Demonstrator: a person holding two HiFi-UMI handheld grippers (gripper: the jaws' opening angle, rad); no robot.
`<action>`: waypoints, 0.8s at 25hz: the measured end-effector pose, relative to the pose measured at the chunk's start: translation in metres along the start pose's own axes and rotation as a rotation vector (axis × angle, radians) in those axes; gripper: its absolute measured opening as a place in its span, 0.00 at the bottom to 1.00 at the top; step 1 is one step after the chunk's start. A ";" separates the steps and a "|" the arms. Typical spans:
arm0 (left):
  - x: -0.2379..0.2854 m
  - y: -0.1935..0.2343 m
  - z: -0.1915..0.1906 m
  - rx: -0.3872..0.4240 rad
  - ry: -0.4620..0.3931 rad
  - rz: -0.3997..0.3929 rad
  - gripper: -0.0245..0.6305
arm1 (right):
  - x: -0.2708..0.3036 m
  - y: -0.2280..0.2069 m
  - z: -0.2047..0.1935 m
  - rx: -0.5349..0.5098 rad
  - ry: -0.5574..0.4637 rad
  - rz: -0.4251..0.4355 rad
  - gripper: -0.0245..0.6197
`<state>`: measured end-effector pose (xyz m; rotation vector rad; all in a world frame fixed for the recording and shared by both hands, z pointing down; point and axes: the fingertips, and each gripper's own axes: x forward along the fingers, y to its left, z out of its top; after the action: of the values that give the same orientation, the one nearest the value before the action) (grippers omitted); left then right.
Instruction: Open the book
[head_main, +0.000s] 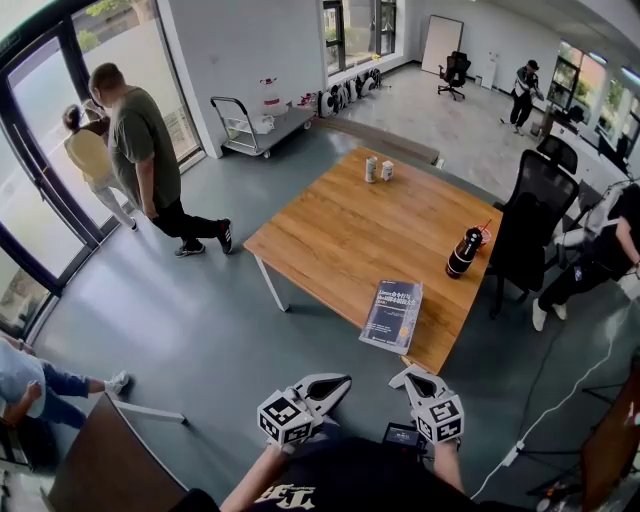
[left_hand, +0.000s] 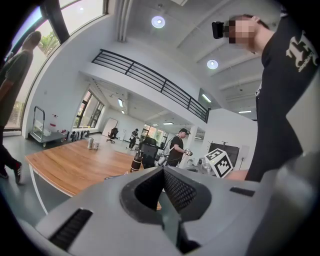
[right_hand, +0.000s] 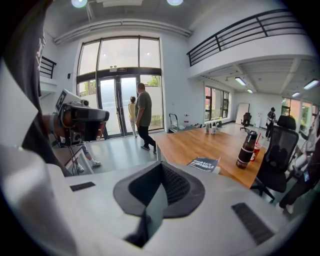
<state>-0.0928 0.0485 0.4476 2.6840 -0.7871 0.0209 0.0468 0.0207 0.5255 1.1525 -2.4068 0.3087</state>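
Your left gripper (head_main: 338, 384) and right gripper (head_main: 402, 379) sit low in the head view, each with its jaws pressed together and holding nothing. The book (head_main: 392, 316) lies closed at the table's (head_main: 330, 235) near edge, right of centre, above both grippers and untouched.

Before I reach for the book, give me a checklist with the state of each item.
1. Book closed and flat on table: ok.
2. Left gripper empty: ok, jaws together on nothing.
3. Right gripper empty: ok, jaws together on nothing.
4. Jaws apart to catch the cover: not ok, both shut.
5. Grippers at the book: not ok, both short of the table edge.
6. Room around the book: ok, bottle stands apart.
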 end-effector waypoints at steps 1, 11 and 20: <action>0.001 0.003 0.002 -0.002 0.001 -0.001 0.05 | 0.003 -0.001 0.003 -0.002 -0.001 0.000 0.02; 0.013 0.042 0.016 0.000 -0.005 -0.040 0.05 | 0.036 -0.012 0.030 -0.025 0.007 -0.018 0.02; 0.018 0.080 0.030 0.007 -0.003 -0.089 0.05 | 0.065 -0.011 0.046 -0.030 0.021 -0.052 0.02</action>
<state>-0.1218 -0.0337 0.4470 2.7232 -0.6689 -0.0029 0.0065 -0.0480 0.5170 1.1901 -2.3517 0.2661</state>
